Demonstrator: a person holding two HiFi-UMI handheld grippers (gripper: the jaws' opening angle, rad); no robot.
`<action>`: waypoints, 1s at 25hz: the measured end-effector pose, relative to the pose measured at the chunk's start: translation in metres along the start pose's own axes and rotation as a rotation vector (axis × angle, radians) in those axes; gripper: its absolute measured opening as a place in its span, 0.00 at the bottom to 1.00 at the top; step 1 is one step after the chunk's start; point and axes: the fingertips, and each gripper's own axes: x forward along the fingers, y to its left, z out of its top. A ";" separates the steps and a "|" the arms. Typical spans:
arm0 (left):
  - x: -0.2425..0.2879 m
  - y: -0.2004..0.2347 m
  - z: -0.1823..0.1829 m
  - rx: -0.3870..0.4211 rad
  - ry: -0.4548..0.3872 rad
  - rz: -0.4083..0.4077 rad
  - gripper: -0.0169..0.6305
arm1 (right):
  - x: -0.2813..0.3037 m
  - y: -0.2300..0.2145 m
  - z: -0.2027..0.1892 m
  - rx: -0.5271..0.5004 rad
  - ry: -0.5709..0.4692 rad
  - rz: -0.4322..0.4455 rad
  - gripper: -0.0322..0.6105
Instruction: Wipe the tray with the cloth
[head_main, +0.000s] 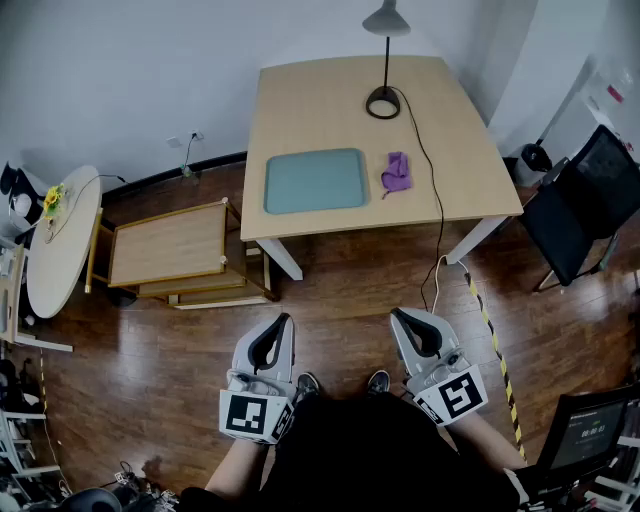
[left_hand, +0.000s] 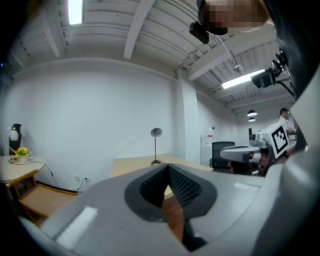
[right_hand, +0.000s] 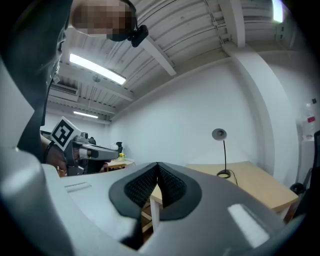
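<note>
On the table (head_main: 300, 100), the tray (head_main: 316, 180) lay flat near the front edge, w/ the cloth (head_main: 396, 172) bunched just beside its right side, not touching it. Behind both, toward the far edge, stood the lamp (head_main: 384, 60). Its cable (head_main: 436, 200) ran past the cloth on the right & dropped off the front edge to the floor (head_main: 350, 300). You held both units low over the floor, well short of the table, pointing approx. level toward it. Your left gripper (head_main: 286, 320) had its jaws closed, tips together, nothing between them. Your right gripper (head_main: 398, 314) was closed the same way, also empty. Neither touched tray or cloth. To the table's left stood a wooden cart (head_main: 170, 245); to its right, a black chair (head_main: 585, 200).
</note>
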 end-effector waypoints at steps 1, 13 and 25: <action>0.002 0.003 0.000 0.013 0.001 0.028 0.06 | -0.002 -0.004 -0.002 -0.014 0.007 0.010 0.05; 0.104 0.131 -0.055 -0.026 0.120 0.140 0.27 | 0.063 -0.093 -0.048 0.000 0.125 -0.053 0.09; 0.275 0.273 -0.171 -0.180 0.437 0.050 0.41 | 0.204 -0.186 -0.084 -0.021 0.337 -0.210 0.18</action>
